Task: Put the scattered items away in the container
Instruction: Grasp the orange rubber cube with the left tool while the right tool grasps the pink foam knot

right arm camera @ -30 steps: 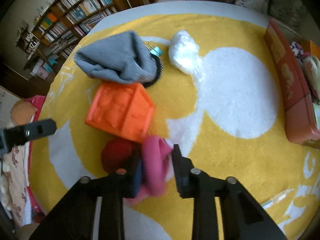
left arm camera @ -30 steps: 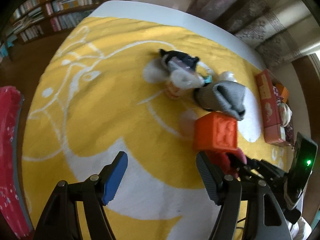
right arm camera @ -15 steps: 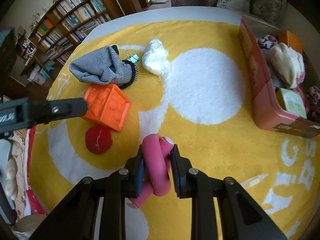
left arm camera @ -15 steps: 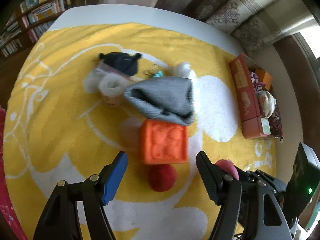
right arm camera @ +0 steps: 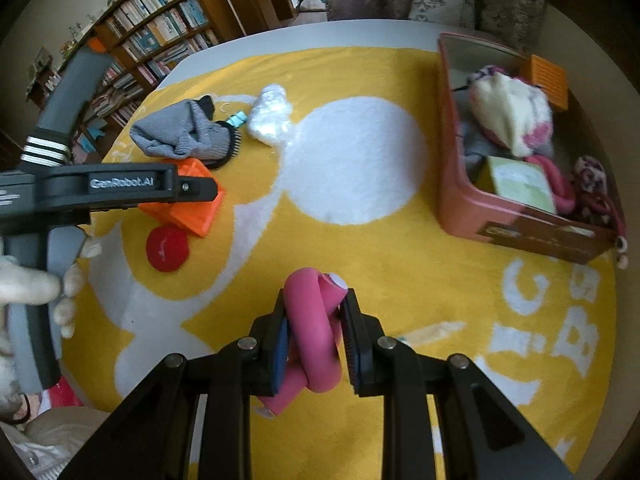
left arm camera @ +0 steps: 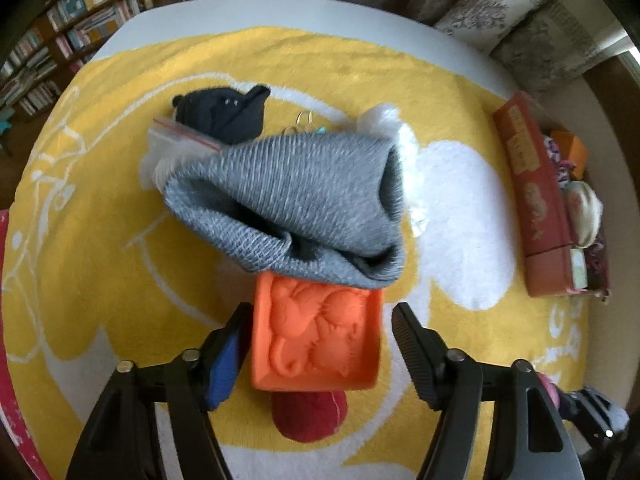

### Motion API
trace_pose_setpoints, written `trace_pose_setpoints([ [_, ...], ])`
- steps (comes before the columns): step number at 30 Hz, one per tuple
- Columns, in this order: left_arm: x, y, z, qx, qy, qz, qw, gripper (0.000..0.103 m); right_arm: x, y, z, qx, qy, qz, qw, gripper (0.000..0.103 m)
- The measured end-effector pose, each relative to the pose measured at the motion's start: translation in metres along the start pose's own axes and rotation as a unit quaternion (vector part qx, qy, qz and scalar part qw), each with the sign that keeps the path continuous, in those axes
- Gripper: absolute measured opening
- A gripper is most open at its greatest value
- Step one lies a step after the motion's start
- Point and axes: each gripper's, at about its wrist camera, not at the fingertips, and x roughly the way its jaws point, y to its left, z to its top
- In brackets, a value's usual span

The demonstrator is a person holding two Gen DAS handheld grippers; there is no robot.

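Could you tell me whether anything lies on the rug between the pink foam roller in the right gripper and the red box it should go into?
Nothing visible does. The pink foam roller sits clamped in the right gripper, and only bare yellow rug stretches to the red box.

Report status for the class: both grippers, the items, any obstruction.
Right gripper shut on pink foam roller, short of red box. Left gripper closing around orange block. Grey knit hat overlaps the block's far edge.

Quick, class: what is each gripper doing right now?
Left gripper: jaws closing around the orange block, not yet gripping.
Right gripper: shut on the pink foam roller.
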Motion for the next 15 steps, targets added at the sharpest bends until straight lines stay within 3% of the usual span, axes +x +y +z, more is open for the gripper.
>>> trace_pose_setpoints([
  [3, 0.001, 0.002, -0.002, -0.007, -0.005, 0.013, 0.9999, 0.057, -0.006, -0.013, -0.004, 0.004, -0.002, -0.002, 1.0, 0.026],
  [15, -0.04, -0.019, -0.014, -0.025, -0.043, 0.015, 0.9986, 0.055, -0.036, -0.04, 0.006, -0.001, -0.037, 0.017, 0.999, 0.026],
])
